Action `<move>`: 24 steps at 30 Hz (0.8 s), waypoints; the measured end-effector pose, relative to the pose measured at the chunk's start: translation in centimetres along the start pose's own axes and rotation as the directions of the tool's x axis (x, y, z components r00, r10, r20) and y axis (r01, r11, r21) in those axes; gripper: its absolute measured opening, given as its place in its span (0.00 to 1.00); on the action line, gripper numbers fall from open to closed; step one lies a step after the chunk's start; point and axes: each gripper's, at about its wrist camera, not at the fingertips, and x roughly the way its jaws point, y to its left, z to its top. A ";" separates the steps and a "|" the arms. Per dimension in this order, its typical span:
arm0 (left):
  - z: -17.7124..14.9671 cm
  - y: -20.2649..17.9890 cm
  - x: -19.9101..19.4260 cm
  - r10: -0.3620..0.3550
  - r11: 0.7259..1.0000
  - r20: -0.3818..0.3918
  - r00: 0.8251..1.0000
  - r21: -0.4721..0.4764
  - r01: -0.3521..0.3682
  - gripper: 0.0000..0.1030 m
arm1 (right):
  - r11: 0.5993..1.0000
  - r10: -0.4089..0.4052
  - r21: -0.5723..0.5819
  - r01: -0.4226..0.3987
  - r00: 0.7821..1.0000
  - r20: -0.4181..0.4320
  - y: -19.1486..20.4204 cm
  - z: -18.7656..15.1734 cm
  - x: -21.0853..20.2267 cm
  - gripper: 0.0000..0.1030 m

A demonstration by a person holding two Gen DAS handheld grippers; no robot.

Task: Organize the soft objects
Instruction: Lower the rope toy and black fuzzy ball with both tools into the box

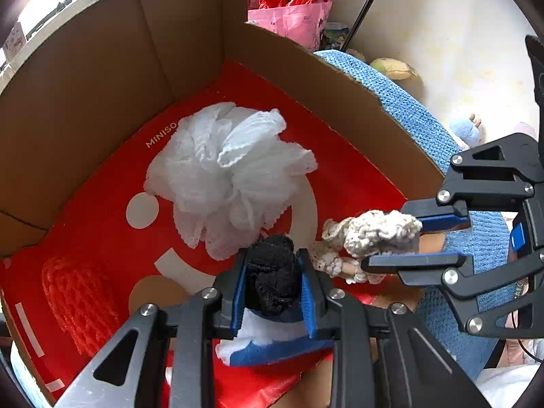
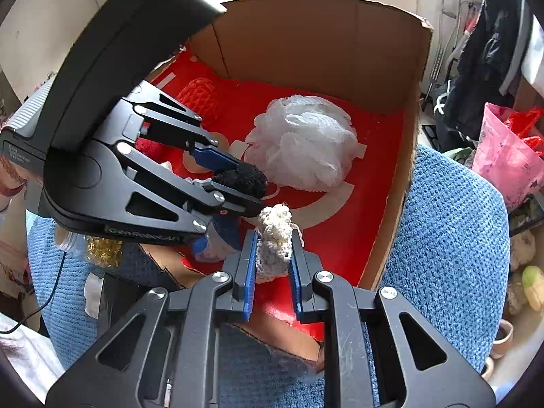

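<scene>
Black knit piece point(image 1: 272, 268) pinched by left gripper point(image 1: 272, 272); cream crochet piece point(image 2: 275, 241) pinched by right gripper point(image 2: 273, 258); both held over red-lined cardboard box point(image 1: 102, 78), white mesh pouf point(image 1: 231, 176) inside

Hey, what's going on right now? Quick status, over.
Left gripper shut on black crocheted piece. Right gripper shut on cream crocheted piece. Both held over cardboard box, where the white mesh puff lies. Nothing blocking.

Cardboard box point(image 1: 102, 78): mesh puff point(image 1: 231, 176) at frame centre on its floor; knitted piece point(image 1: 78, 299) lower left on the same floor. Blanket point(image 1: 408, 112) outside the box's right wall. Plastic bag point(image 1: 292, 17) at upper centre, behind the box.
</scene>
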 end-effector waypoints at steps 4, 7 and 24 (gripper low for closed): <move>0.4 0.0 1.0 0.002 1.000 -0.016 1.000 -0.007 -0.002 0.28 | 1.000 -0.019 -0.015 0.019 1.000 -0.016 0.3 0.4 0.3 0.16; 0.7 0.3 1.4 -0.002 1.000 -0.026 1.000 -0.025 0.002 0.28 | 0.999 -0.034 -0.027 0.033 0.999 -0.024 0.3 0.6 0.5 0.16; 0.7 1.4 1.7 -0.015 0.998 -0.012 1.000 -0.054 0.015 0.49 | 0.981 -0.141 -0.138 0.135 0.989 -0.033 2.5 0.3 0.6 0.20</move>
